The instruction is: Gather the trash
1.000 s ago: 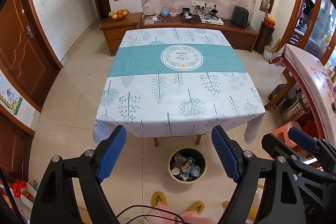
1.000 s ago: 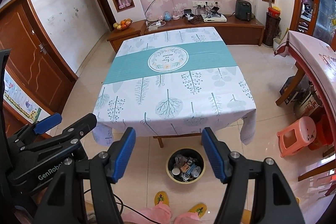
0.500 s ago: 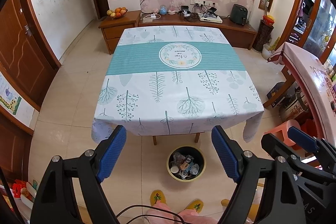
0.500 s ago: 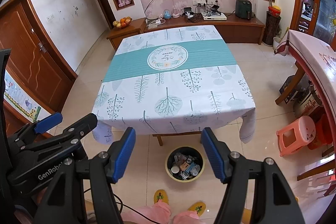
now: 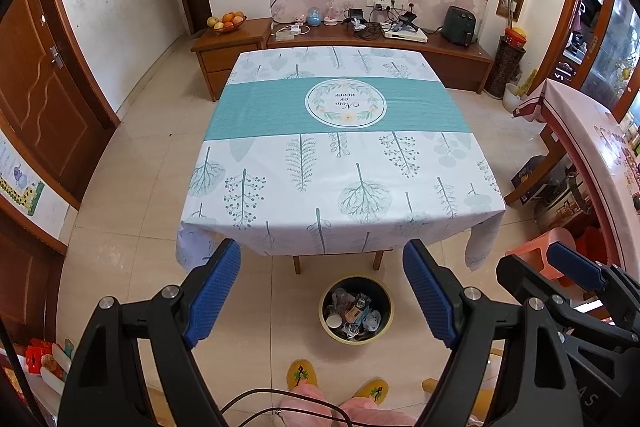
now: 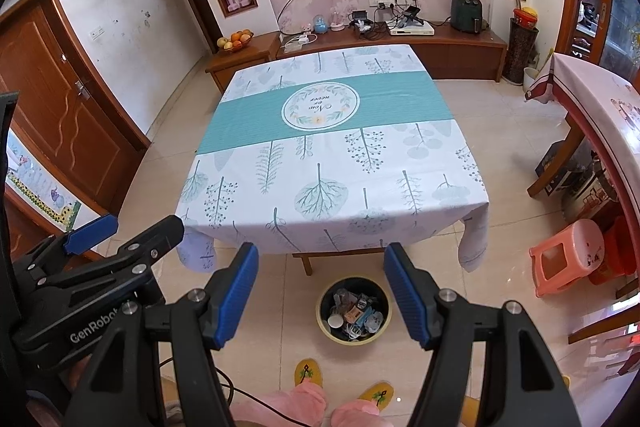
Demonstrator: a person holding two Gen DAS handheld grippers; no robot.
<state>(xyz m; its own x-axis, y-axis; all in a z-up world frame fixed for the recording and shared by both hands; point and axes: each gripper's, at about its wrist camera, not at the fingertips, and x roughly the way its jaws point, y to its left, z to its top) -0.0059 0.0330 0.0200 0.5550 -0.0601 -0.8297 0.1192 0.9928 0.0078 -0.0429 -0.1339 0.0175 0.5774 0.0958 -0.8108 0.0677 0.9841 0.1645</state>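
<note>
The left gripper (image 5: 322,293) and right gripper (image 6: 320,293) were held above the floor, fingers spread wide and holding nothing. The trash bin (image 5: 356,310), filled with trash (image 6: 354,313), stood at 6 o'clock on the floor, just before the desk (image 5: 340,163) at 12 o'clock.

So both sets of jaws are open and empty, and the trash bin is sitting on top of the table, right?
Not quite. The trash bin stands on the floor by the near edge of the table, not on top of it; the left wrist view shows this. Both sets of jaws are indeed open and empty.
</note>
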